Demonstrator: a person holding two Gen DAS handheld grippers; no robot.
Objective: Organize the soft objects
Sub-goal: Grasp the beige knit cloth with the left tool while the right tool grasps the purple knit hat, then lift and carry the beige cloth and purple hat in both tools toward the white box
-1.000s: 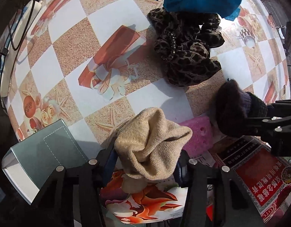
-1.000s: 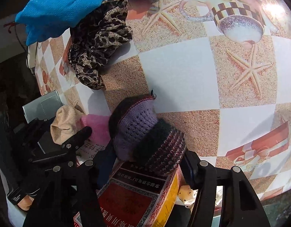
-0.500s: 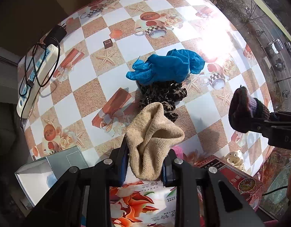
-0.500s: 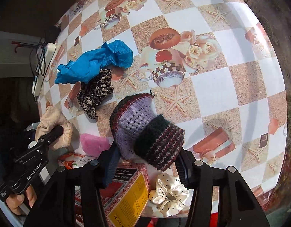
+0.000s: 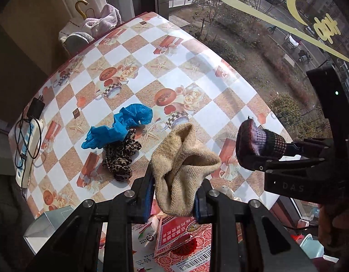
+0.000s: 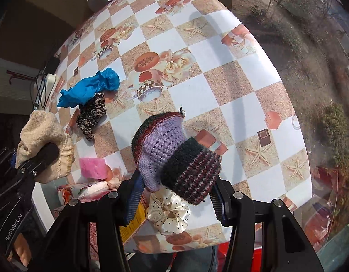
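Left wrist view: left gripper [image 5: 173, 200] clamps a beige knitted sock [image 5: 182, 167] held clear above the checked tablecloth [image 5: 197, 83]; keep that squeeze firm, since the fabric sags. Right wrist view: right gripper [image 6: 174, 196] pinches a purple-and-maroon knitted pouch [image 6: 174, 149] above a cream dotted scrunchie [image 6: 167, 213]; carry it level.

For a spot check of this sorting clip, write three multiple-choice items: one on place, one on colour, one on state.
1. The leopard-print scrunchie lies:
A. against the blue glove
B. on the red box
C. in the left tongs

2. The piece in the left tongs is:
A. pink
B. beige
C. blue

3. The right tongs are:
A. open and empty
B. out of view
C. shut on the purple knit pouch

A: the glove overlaps the scrunchie.
B: a beige knit cloth is pinched there.
C: both pads press the pouch, lifted off the table.
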